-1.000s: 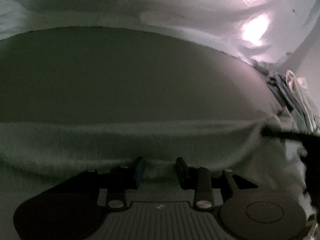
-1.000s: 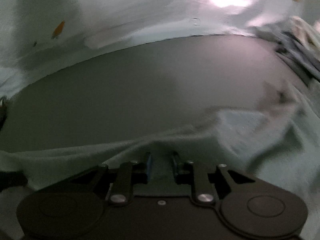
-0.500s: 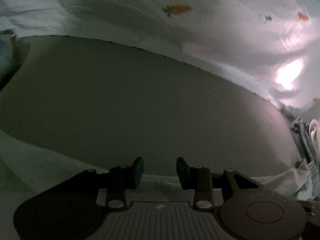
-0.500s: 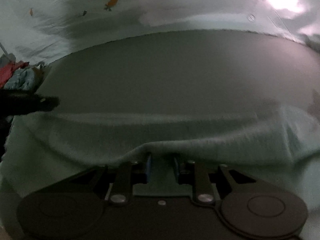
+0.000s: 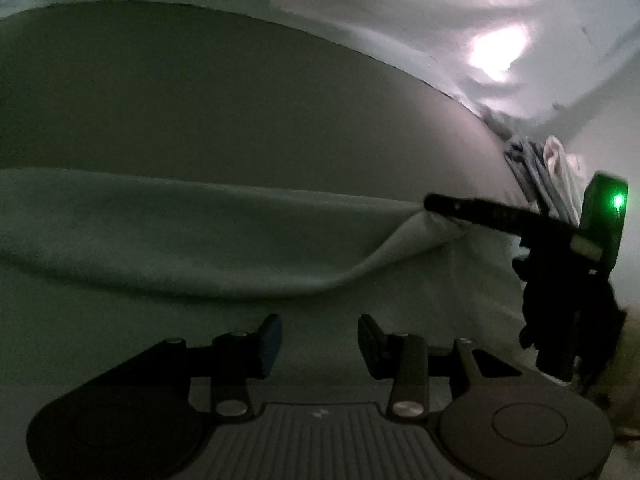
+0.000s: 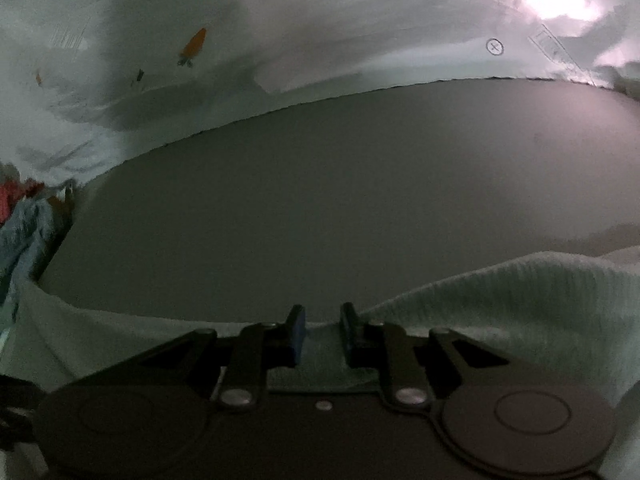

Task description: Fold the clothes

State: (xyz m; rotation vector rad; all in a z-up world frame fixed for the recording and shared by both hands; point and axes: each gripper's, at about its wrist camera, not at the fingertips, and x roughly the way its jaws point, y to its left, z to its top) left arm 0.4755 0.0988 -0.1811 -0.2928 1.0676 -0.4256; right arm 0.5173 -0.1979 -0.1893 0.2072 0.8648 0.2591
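Left gripper (image 5: pixel 319 342): my jaws stand apart, empty, over the cloth (image 5: pixel 168 240).
Right gripper (image 6: pixel 322 334): my jaws are clamped on the cloth edge, apparently lifting it.
Cloth: pale, fold ahead of my left jaws.
Mat (image 6: pixel 340 184): grey, beyond both jaws.

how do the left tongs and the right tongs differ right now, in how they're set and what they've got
The left tongs stand wide open with nothing between the fingers; the right tongs are drawn close together, clamped on the pale green garment.

The left tongs hover over flat cloth; the right tongs hold a raised edge, with fabric draping away on both sides.

Both point across the same grey mat, and both have dark fingers with a blue pad on the left finger.
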